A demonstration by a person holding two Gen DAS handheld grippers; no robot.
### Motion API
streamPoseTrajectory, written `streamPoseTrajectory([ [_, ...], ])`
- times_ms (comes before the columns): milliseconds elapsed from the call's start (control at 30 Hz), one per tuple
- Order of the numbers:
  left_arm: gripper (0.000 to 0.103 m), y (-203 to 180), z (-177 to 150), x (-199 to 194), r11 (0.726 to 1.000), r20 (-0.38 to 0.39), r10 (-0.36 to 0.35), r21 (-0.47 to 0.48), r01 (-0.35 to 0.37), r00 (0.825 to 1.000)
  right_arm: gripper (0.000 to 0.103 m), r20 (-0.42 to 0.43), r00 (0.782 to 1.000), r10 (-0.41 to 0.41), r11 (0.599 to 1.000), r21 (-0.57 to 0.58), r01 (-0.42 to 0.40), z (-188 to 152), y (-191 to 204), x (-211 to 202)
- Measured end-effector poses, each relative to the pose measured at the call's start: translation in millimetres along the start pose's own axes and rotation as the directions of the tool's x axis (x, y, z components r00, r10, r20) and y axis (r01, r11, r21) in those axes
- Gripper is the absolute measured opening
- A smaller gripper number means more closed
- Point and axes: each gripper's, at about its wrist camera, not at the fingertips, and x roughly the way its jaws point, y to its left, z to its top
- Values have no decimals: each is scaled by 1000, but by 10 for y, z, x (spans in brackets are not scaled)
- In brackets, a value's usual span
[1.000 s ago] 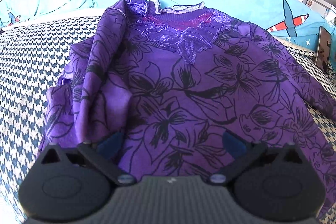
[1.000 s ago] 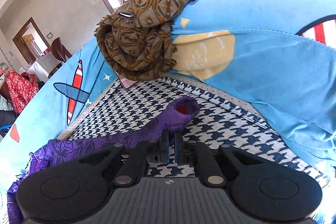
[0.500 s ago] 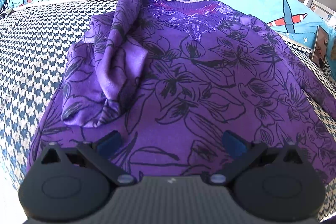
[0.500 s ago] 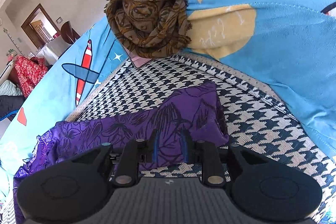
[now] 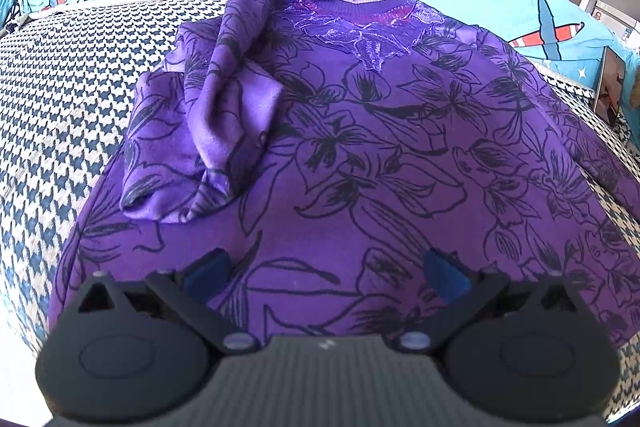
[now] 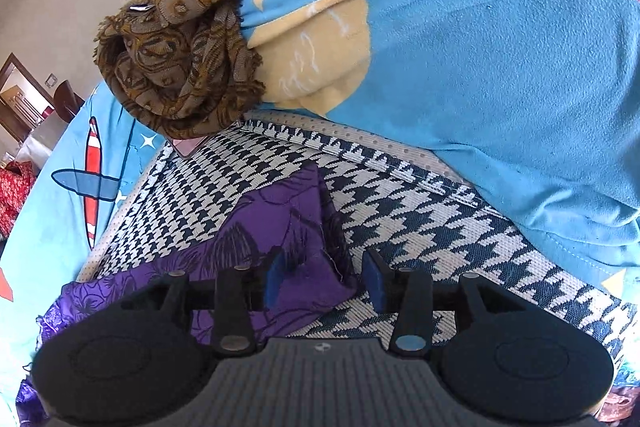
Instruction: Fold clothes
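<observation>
A purple sweater (image 5: 380, 131) with black flower outlines lies front-up on the houndstooth seat. One sleeve (image 5: 224, 115) is folded over its left chest in the left wrist view. My left gripper (image 5: 326, 275) hovers open above the hem, its blue pads wide apart with nothing between them. In the right wrist view the other sleeve's cuff end (image 6: 288, 227) lies flat on the houndstooth cover. My right gripper (image 6: 324, 279) stands open just over that cuff, with the fabric lying between the pads and loose.
The houndstooth cover (image 5: 72, 99) spreads to the left. Turquoise cushions (image 6: 480, 75) with plane prints border the seat. A brown patterned scarf (image 6: 180, 39) hangs in the corner over a pink phone (image 6: 188, 147). A tablet-like screen (image 5: 610, 87) leans at the far right.
My right gripper went from shut on the sleeve cuff to open, and the cuff now lies flat on the seat. The left gripper drew back slightly above the hem.
</observation>
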Motion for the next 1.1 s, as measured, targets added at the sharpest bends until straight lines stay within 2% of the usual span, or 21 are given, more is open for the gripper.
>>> streamPoseTrajectory([
  [33,103,-9,-5,4,1000,0,4,7,-4,1000,41,2,1000,-7,1000,-13,7,-7,13,3],
  [67,103,-17,-9,7,1000,1,8,13,-8,1000,35,5,1000,-14,1000,-25,14,-14,27,5],
  [100,103,-22,-15,10,1000,2,11,18,-11,1000,29,8,1000,-21,999,-38,21,-21,40,8],
  [133,103,-25,-20,10,1000,3,13,22,-13,1000,18,10,1000,-27,998,-50,28,-28,54,10],
  [333,103,-4,-54,-15,1000,14,13,21,-13,1000,9,12,998,-59,995,-76,60,-64,51,-41],
  [700,103,188,-156,-135,1000,26,10,-25,-9,1000,11,3,995,-103,991,-80,103,-121,-24,-186],
  [900,103,234,-263,-216,1000,34,29,-1,-29,999,13,17,999,46,999,-15,-46,-136,-119,-353],
  [1000,103,249,-330,-282,999,46,50,0,-50,998,18,23,994,105,991,-88,-103,-210,-14,-404],
  [1100,103,311,-375,-373,999,64,41,-32,-39,997,21,-14,987,159,975,-155,-159,-314,121,-411],
])
